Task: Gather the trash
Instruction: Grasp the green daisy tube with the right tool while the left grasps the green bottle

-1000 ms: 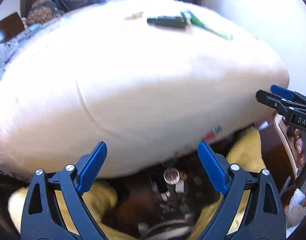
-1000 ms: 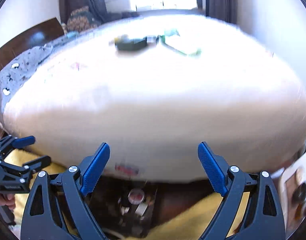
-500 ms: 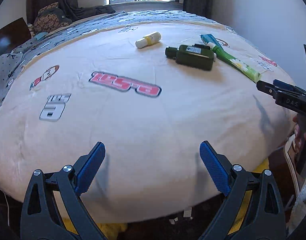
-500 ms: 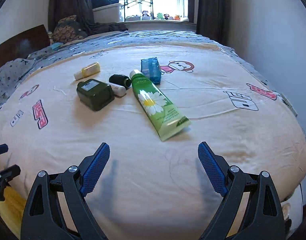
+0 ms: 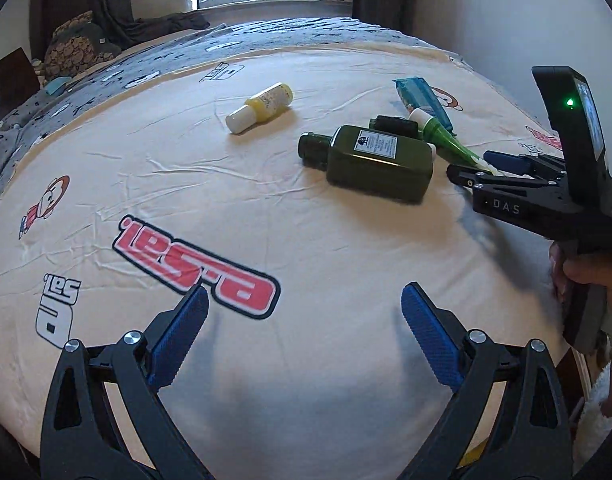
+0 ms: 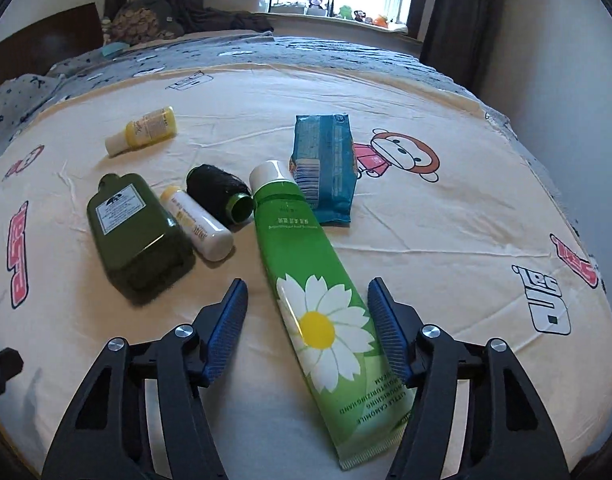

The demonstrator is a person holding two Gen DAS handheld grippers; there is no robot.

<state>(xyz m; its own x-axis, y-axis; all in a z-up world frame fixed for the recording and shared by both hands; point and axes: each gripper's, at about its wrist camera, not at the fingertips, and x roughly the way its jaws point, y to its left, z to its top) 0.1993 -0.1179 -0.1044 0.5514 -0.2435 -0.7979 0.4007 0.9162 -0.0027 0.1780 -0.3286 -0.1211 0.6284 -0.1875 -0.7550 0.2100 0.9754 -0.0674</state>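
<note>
Several items lie on a cream bed sheet (image 6: pixel 446 208). A green daisy hand-cream tube (image 6: pixel 310 292) lies between the open fingers of my right gripper (image 6: pixel 308 312), which hovers just above it. Beside it lie a dark green bottle (image 6: pixel 132 224), a small white tube (image 6: pixel 196 222), a black thread spool (image 6: pixel 222 196), a blue tissue pack (image 6: pixel 326 164) and a yellow bottle (image 6: pixel 144 130). My left gripper (image 5: pixel 304 340) is open and empty over bare sheet, short of the dark green bottle (image 5: pixel 380 162). The right gripper (image 5: pixel 478 172) shows at the right of the left wrist view.
A grey patterned blanket (image 6: pixel 246 52) covers the far half of the bed. A wall (image 6: pixel 566 40) runs along the right. A window sill with toys (image 6: pixel 346 12) and a patterned cushion (image 6: pixel 146 20) lie beyond. The bed's near edge is below both grippers.
Both grippers rose from below the bed's edge and moved forward over the sheet. The right gripper has come down around the green tube and its fingers have narrowed.
</note>
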